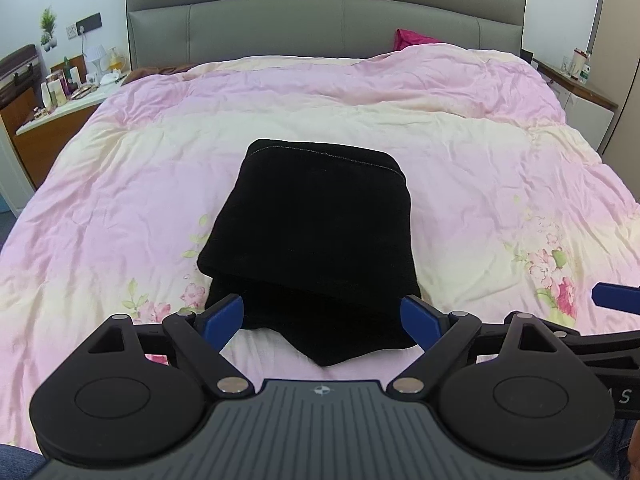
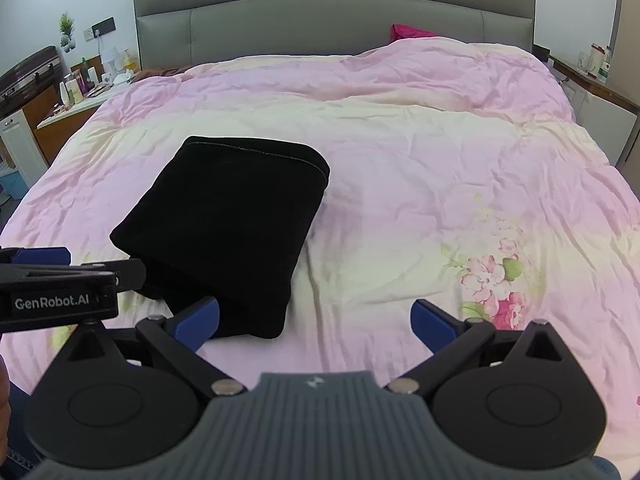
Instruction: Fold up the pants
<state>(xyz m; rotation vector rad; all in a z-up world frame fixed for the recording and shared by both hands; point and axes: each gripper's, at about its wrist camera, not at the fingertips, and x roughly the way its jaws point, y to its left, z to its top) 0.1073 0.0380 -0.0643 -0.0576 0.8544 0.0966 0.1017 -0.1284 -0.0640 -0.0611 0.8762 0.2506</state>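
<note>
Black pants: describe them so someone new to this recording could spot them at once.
Start at the grey headboard and come down the pink floral duvet toward the camera. The black pants lie folded into a thick rectangle near the duvet's middle. They are the only dark thing on the pale bedding, and neither open gripper holds them.

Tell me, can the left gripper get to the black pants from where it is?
Probably yes. The left gripper is open right at the near edge of the folded black pants, with its blue fingers on either side of that edge. Nothing lies between them on the pink quilt.
</note>
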